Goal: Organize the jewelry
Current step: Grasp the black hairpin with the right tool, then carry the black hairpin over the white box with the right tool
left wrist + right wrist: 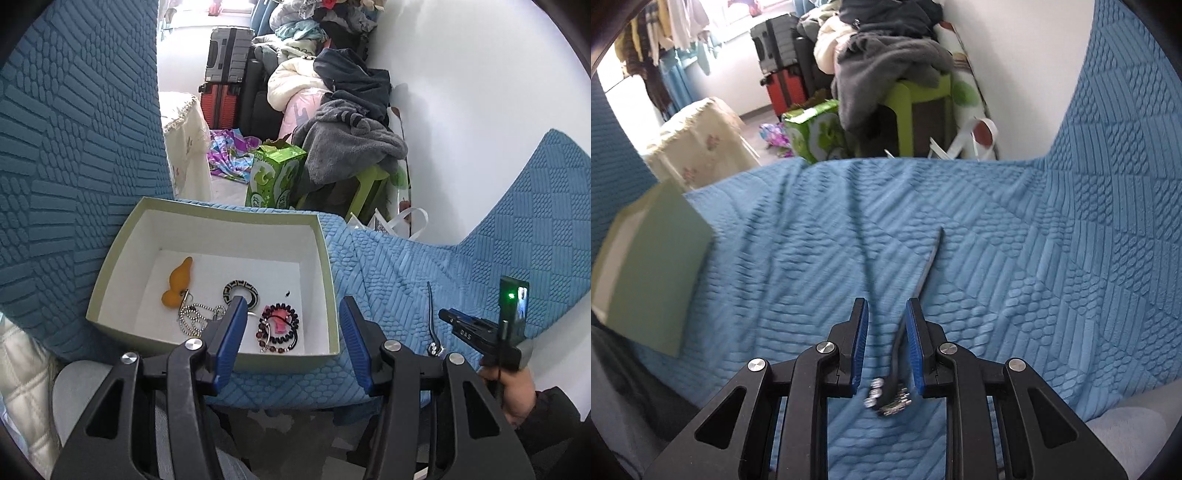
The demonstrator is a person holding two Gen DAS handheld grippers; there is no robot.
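A pale green box (334,280) with a white inside stands on the blue sofa cover. It holds an orange pendant (177,284), a black-and-white ring pendant (240,290), a ball chain (194,315) and beaded bracelets (279,326). My left gripper (292,301) hangs open over the box's near right corner, with nothing between its pads. A black cord necklace (431,314) with silver beads lies on the cover right of the box. My right gripper (886,304) is low over the necklace (929,264). Its jaws stand narrowly apart and straddle the cord without pressing it. The picture is blurred.
The box's green outer wall (657,266) is at the left in the right wrist view. Quilted blue sofa cover (1034,277) rises at the back and sides. Beyond the seat edge are a green carton (275,177), a green stool piled with clothes (351,147) and suitcases (223,74).
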